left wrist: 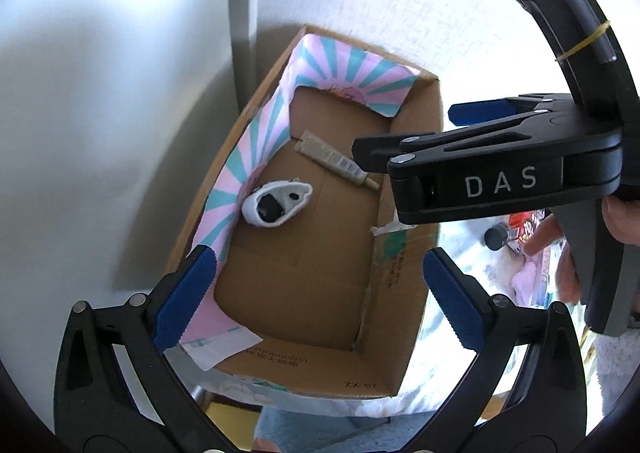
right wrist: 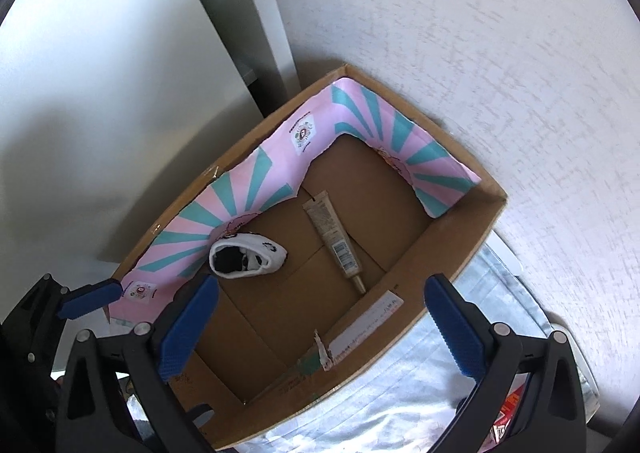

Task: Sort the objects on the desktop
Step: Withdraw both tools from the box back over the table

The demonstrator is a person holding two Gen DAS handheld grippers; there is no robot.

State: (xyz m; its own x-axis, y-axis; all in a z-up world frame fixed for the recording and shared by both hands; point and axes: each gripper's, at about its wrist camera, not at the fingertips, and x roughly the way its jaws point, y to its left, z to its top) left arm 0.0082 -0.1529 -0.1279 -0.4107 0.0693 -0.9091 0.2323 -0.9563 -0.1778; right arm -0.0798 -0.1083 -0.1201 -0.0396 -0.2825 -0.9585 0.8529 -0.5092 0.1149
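The cardboard box (right wrist: pixel 452 237) lay open at centre frame in both views, a pink-and-teal striped sheet (right wrist: pixel 240 213) lining its upper-left walls. On its floor, a beige tube (right wrist: pixel 334 241) lay at centre and a small white-and-black sock (right wrist: pixel 248 255) just to its left, apart from it. The left gripper (left wrist: pixel 320 293) hung above the box, jaws spread, holding nothing. The right gripper (right wrist: pixel 320 325) was likewise spread and empty; in the left wrist view it entered from the right edge.
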